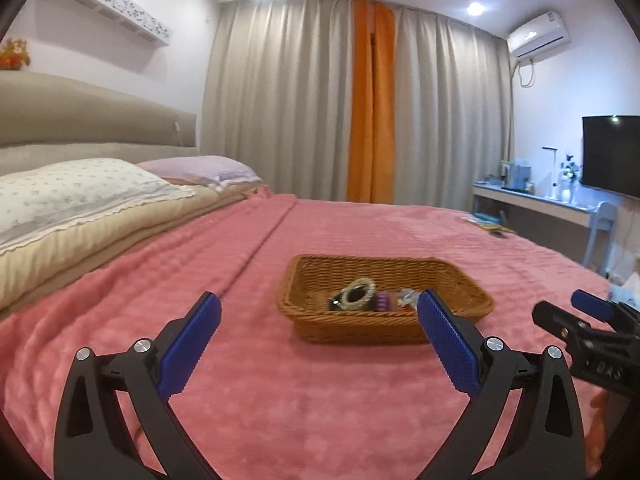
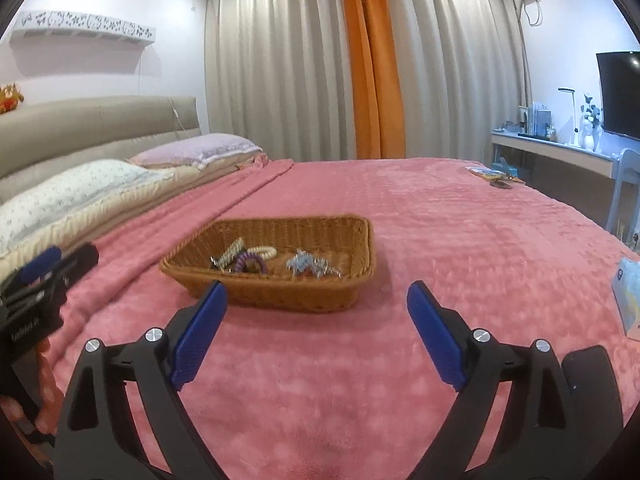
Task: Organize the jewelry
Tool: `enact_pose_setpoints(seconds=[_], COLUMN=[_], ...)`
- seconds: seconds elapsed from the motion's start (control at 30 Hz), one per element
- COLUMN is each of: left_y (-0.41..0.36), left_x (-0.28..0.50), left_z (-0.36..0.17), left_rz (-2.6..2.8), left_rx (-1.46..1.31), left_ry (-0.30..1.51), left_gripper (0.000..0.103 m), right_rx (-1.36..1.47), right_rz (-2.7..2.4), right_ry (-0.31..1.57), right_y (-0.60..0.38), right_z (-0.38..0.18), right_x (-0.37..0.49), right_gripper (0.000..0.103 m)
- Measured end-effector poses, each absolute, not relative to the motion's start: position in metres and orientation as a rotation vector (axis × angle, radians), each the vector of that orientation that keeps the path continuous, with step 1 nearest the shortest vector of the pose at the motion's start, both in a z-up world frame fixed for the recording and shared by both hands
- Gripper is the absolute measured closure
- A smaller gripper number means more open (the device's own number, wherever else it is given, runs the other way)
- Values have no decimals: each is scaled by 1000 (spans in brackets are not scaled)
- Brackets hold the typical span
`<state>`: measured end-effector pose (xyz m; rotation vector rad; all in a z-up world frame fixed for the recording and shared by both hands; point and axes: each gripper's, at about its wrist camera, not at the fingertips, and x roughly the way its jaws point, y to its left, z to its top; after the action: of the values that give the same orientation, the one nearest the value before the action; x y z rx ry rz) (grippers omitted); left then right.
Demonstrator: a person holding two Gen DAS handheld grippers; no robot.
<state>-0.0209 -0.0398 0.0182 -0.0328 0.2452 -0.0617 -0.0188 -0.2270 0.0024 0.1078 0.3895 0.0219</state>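
Note:
A brown wicker basket [image 1: 320,320] [image 2: 352,240] sits on the pink bedspread. It holds a beaded bracelet [image 1: 357,295] [image 2: 230,254], a purple coil hair tie [image 1: 383,302] [image 2: 250,261], a cream coil tie [image 2: 266,252] and a silver-blue piece [image 1: 406,295] [image 2: 308,266]. My left gripper [image 1: 318,334] is open and empty, just in front of the basket. My right gripper [image 2: 316,316] is open and empty, in front of the basket's near rim. The right gripper shows at the right edge of the left wrist view [image 1: 576,316]. The left gripper shows at the left edge of the right wrist view [image 2: 60,264].
Pink bedspread [image 2: 460,240] covers a wide bed. Pillows [image 1: 80,192] and a padded headboard [image 1: 80,120] lie to the left. Small items [image 2: 496,178] lie at the far right bed corner. A packet [image 2: 628,292] lies at the right edge. A desk [image 2: 560,152] and TV [image 2: 620,92] stand beyond.

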Motion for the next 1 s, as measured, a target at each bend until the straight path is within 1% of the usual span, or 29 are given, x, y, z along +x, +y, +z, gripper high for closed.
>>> enact_pose_setpoints(seconds=[0.23,0.3,0.37,1.0], left_y=[-42,-43,-43,-44], left_x=[-8,-10,-12,-11], left_z=[-3,-3,-5,-8], left_rz=[-45,-46,-39,-42], left_rx=[-17,-10,-12,-9], left_ry=[303,298,292,304], left_gripper=[8,8,8,8], right_rx=[88,95,101,72], right_rz=[-1,-4,-7,-2], right_ry=[395,387,382,383], right_y=[-225,-227,-228,-221], right_z=[-11,-12,-12,-15], right_x=[-16,-17,-18,-19], right_gripper=[16,15,11,8])
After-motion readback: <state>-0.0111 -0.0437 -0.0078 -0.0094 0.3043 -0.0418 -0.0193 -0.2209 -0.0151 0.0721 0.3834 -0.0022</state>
